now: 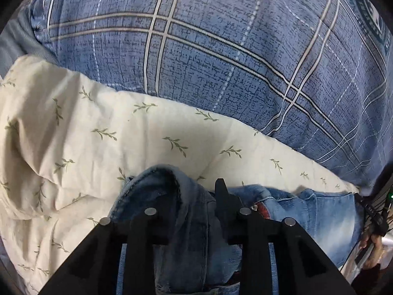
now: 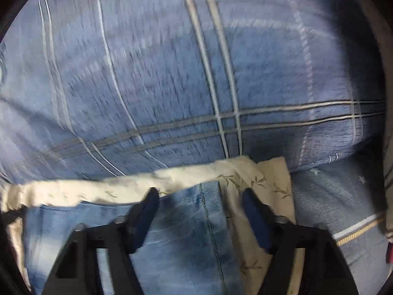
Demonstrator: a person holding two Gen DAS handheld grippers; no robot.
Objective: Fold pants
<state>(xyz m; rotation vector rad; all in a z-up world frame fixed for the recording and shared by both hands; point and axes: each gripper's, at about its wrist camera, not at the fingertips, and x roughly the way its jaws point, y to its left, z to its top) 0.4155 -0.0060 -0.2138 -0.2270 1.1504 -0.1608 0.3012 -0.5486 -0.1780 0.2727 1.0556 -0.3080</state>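
At the left side of the left wrist view, a cream blanket (image 1: 73, 132) with small green sprigs lay in soft folds, and it ran across the picture toward the right. Above it spread a blue plaid duvet (image 1: 208, 49) with white and dark lines. In the lower middle, the left claw (image 1: 194, 191) was closed on the jeans (image 1: 191, 221): a bunched fold of blue denim stood up between its two black fingers, and the left finger was mostly hidden behind this fold. The rest of the jeans lay flat on the cream blanket and continued to the right, where a pocket seam and a small red patch were visible. At the far right edge of this view, a hand (image 1: 373, 250) with a black strap and cables could be seen, partly cut by the frame.

In the right wrist view, which was blurred, the cream blanket (image 2: 122, 186) made a narrow band from the left edge to the middle, with the blue plaid duvet (image 2: 172, 73) above it. Below the band lay the jeans (image 2: 196, 233), with one long seam running down between the fingers. The right claw (image 2: 200, 194) stood wide over the denim and nothing was between its fingers. Whether its tips touched the cloth, I cannot tell. To the right of the claw, a darker blue cloth with small stars (image 2: 339, 196) and a striped border lay beside the blanket.
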